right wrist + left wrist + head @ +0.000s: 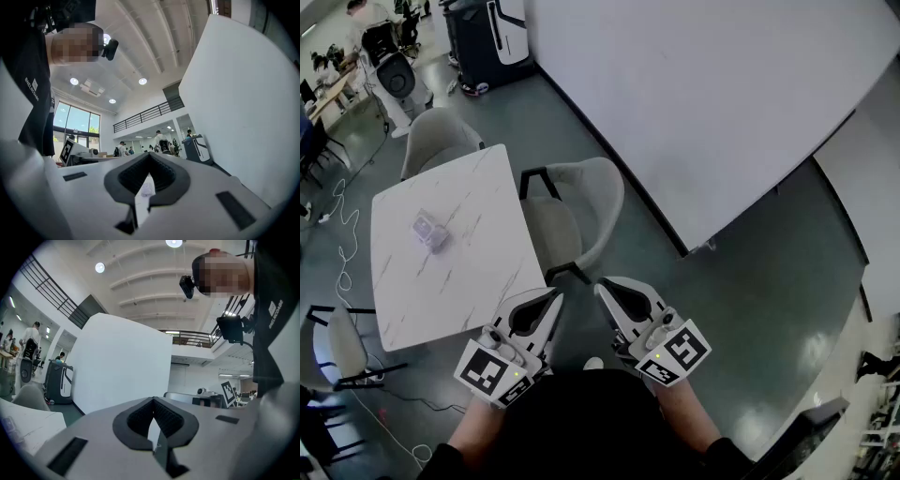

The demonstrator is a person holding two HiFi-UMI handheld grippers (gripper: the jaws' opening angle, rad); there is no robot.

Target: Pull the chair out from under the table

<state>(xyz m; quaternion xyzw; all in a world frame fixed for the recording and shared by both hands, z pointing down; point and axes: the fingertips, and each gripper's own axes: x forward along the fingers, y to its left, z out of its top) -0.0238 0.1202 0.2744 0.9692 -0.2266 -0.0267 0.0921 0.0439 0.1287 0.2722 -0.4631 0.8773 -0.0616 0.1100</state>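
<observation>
Marble table (459,281), chair (581,202), small clear box (429,232); left tongs (555,295), right tongs (600,286) together, empty.

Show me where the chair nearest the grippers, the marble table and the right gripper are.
chair (603,200): head view, on its curved backrest.
table (473,281): head view, on a bare part of the marble top.
right gripper (602,285): head view, at the tips of its closed jaws.

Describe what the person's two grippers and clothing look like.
The left gripper and right gripper match: pale grey bodies, black ribbed pads lining pointed jaws, and a cube with black-and-white square markers at each rear. The person wears a black top.
</observation>
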